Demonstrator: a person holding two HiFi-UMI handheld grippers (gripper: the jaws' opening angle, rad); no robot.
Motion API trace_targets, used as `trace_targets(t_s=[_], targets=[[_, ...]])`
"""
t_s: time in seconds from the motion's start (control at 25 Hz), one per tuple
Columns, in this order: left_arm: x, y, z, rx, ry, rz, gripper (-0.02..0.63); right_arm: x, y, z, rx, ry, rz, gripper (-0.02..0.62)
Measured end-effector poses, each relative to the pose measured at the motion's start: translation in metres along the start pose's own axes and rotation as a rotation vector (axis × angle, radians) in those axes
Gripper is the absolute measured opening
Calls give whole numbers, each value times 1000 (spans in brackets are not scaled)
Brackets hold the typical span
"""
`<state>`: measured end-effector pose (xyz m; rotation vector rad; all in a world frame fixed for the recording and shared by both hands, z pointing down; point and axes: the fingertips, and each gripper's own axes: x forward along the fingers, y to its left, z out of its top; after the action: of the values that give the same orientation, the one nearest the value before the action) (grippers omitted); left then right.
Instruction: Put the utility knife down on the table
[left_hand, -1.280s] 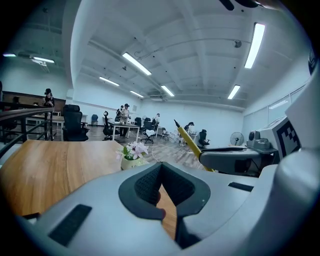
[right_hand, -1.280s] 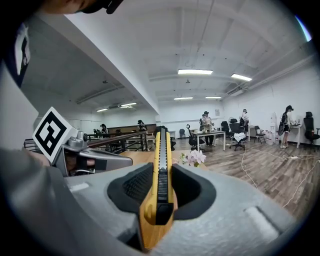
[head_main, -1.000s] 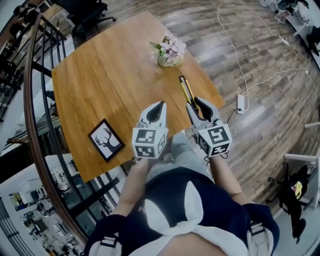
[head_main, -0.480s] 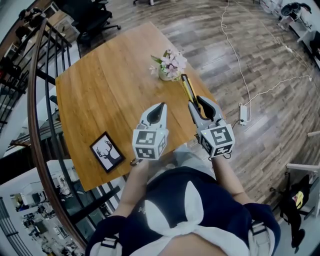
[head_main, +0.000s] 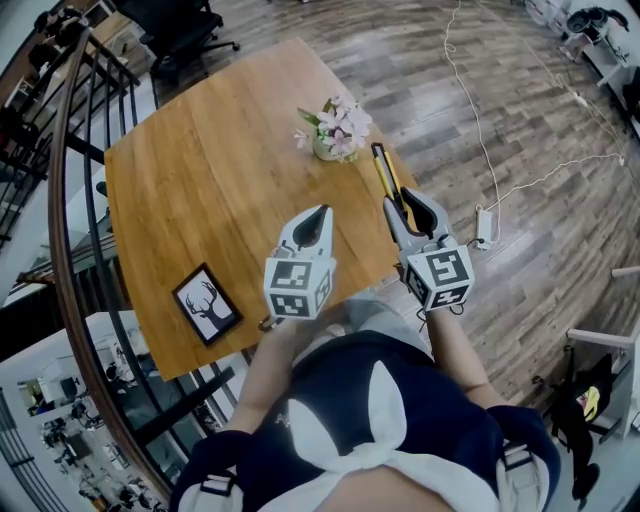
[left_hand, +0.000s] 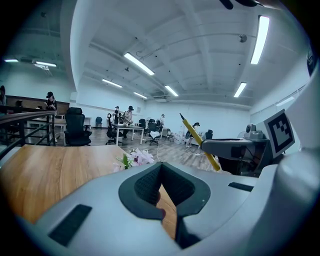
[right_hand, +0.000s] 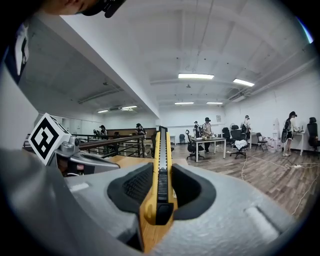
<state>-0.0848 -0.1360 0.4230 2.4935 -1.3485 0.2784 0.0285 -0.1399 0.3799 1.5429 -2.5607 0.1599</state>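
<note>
A square wooden worktop (head_main: 200, 170) stands on a grey-brown plank floor (head_main: 530, 130), its left edge near a curved railing (head_main: 58, 220). A white cable (head_main: 484, 130) trails across the floor. Strip lights (left_hand: 139, 63) line the white ceiling. Desks (right_hand: 212, 142) and office chairs (left_hand: 75, 127) stand beyond.

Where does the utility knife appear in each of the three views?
Head view: the utility knife is right of centre, a thin yellow strip.
Left gripper view: right of centre, a slanted yellow bar.
Right gripper view: centre, upright between the jaws.
Shared landmark: the wooden table.
</note>
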Motion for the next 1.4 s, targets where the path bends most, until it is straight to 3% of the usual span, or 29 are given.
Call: trace_targets(t_s=[1.4], targets=[[53,-17,-22,4,90,-73,17,7,-45,-54,25,113,-51,115]])
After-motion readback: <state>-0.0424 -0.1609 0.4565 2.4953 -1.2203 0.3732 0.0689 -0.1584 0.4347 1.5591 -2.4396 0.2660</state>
